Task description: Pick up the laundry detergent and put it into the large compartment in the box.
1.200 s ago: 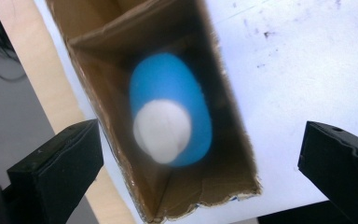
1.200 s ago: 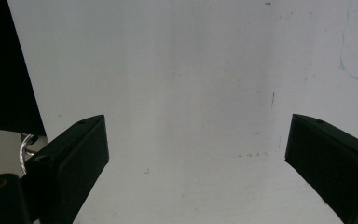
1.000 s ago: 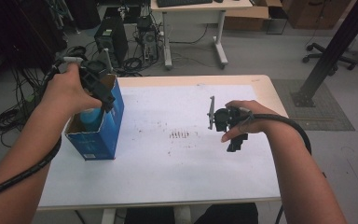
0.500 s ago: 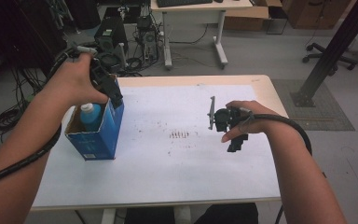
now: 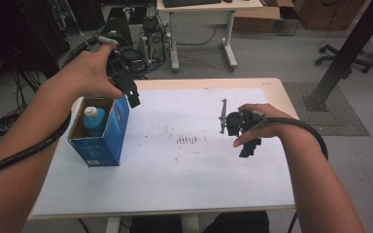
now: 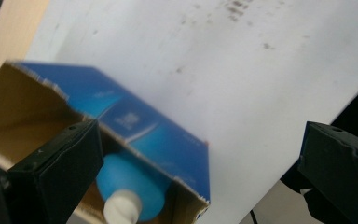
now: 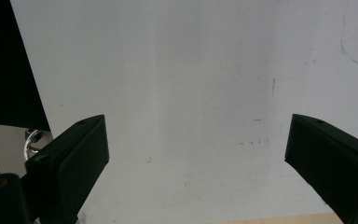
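Observation:
An open-topped blue cardboard box [image 5: 102,138] stands on the left of the white table, and a blue bottle with a white cap [image 5: 92,118] stands upright inside it. My left gripper [image 5: 132,96] hangs just above the box's far right corner, open and empty. In the left gripper view its jaws straddle the box [image 6: 140,128] and the bottle [image 6: 128,184] below. My right gripper [image 5: 249,147] hovers low over the right side of the table, open with nothing between its jaws. The right gripper view looks past that gripper [image 7: 196,130] at bare white surface.
The table top [image 5: 175,189] is covered in white with a patch of small brown marks [image 5: 189,141] at its middle. Behind the table are a desk [image 5: 209,7], computer gear and cables on the floor. A black post [image 5: 349,48] and an office chair stand at the right.
My left gripper has risen out of the box and moved back and to the right, leaving the bottle standing inside. The right gripper has stayed put.

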Motion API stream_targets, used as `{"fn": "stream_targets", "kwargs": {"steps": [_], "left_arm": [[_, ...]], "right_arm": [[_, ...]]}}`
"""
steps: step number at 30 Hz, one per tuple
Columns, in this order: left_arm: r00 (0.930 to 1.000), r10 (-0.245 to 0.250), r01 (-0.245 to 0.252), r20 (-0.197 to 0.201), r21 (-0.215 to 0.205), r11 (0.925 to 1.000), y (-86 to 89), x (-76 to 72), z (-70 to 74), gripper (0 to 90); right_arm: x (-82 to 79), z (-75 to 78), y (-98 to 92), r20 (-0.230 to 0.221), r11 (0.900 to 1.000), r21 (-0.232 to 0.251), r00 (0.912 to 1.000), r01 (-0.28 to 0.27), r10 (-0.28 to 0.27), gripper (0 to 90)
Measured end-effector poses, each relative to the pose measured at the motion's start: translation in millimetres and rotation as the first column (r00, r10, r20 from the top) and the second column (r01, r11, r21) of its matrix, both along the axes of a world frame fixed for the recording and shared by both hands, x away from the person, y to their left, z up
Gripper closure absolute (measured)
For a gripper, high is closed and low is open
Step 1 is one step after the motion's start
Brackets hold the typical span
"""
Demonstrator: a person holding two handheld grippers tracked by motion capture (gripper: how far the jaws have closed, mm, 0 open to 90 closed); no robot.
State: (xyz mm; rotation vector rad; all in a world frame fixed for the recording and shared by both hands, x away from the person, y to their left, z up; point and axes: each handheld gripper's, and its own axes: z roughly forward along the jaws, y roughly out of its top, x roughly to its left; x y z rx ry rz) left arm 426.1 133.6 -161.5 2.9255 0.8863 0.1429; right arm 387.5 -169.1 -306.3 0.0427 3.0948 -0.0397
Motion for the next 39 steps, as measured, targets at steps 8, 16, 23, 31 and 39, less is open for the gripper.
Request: {"fn": "stream_targets", "kwargs": {"steps": [8,16,23,31,39], "left_arm": [[0.986,-0.166,0.166,-0.014,-0.019,0.986,-21.9,1.1,8.5,0.4],[0.959,-0.283,0.282,-0.014,-0.028,0.9589,-37.7,1.6,7.7,0.4],[0.9331,-0.359,0.359,-0.017,-0.024,0.9331,-49.8,-1.4,7.1,0.4],[0.8958,-0.444,0.444,-0.019,0.008,0.8958,-65.5,-7.3,3.1,0.4],[0.8802,-0.474,0.474,-0.026,0.006,0.8804,-72.3,-12.3,-3.8,0.4]], "right_arm": [[1.5,-0.2,-5.5,-0.001,1.0,0.004,0.9999,0.012,-0.012,6.0],[2.7,0.0,-7.7,0.001,1.0,0.008,1.0,0.01,-0.01,6.0],[2.7,1.7,-11.2,0.003,1.0,0.006,0.9998,0.018,-0.018,6.0],[2.7,2.4,-13.7,0.002,1.0,0.002,0.9998,0.022,-0.022,6.0],[2.2,3.1,-14.7,0.009,1.0,0.008,0.9998,0.016,-0.016,6.0]]}}
